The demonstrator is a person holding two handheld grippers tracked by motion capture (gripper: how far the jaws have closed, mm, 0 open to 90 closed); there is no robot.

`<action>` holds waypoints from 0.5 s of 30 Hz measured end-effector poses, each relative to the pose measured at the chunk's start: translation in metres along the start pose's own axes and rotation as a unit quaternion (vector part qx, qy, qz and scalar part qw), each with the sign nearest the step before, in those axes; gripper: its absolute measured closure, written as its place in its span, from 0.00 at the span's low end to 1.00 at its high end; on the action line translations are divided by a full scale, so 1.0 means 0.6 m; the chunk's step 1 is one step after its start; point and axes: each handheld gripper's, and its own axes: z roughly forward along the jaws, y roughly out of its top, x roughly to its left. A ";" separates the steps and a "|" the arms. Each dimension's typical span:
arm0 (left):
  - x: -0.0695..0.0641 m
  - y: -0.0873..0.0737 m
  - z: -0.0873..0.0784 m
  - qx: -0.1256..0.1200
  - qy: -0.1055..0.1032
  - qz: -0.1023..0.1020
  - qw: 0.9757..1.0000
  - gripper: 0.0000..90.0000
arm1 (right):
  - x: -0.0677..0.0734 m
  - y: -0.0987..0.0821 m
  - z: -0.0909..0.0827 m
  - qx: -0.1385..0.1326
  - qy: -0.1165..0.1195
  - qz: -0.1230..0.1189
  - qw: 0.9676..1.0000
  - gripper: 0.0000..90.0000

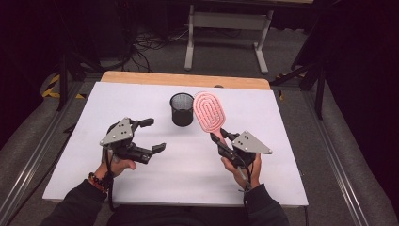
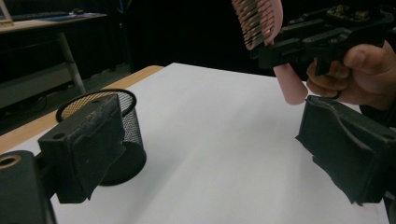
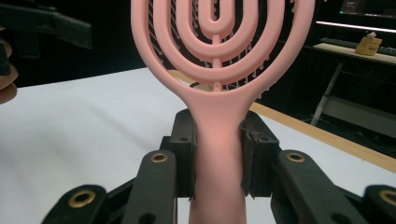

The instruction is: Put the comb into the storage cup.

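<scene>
Our right tool (image 1: 220,141) clamps the pink brush (image 1: 210,112) by its handle; left tool (image 1: 150,135) gapes empty. Misaimed, we'd topple the mesh cup (image 1: 181,108), centre frame.

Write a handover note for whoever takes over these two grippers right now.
Right gripper: shut on the handle of the pink hairbrush, which is lifted off the table, head pointing away from the person.
Left gripper: open, nothing between its jaws, held above the table to the left of the cup.
Black mesh cup: upright near the far middle of the table, looks empty, just left of the brush head.
Done: brush picked up.
Left, as it seems: put the brush into the cup; the left gripper could steady the cup if it tips.
</scene>
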 end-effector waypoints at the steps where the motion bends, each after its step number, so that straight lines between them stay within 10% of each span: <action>1: -0.002 0.003 0.004 -0.001 -0.002 -0.001 1.000 0.08 | 0.005 -0.001 0.003 0.001 0.002 -0.001 1.000 0.77; 15: -0.022 0.027 0.042 -0.035 -0.043 -0.029 0.998 0.14 | 0.047 -0.015 0.032 0.013 0.038 -0.022 0.999 0.77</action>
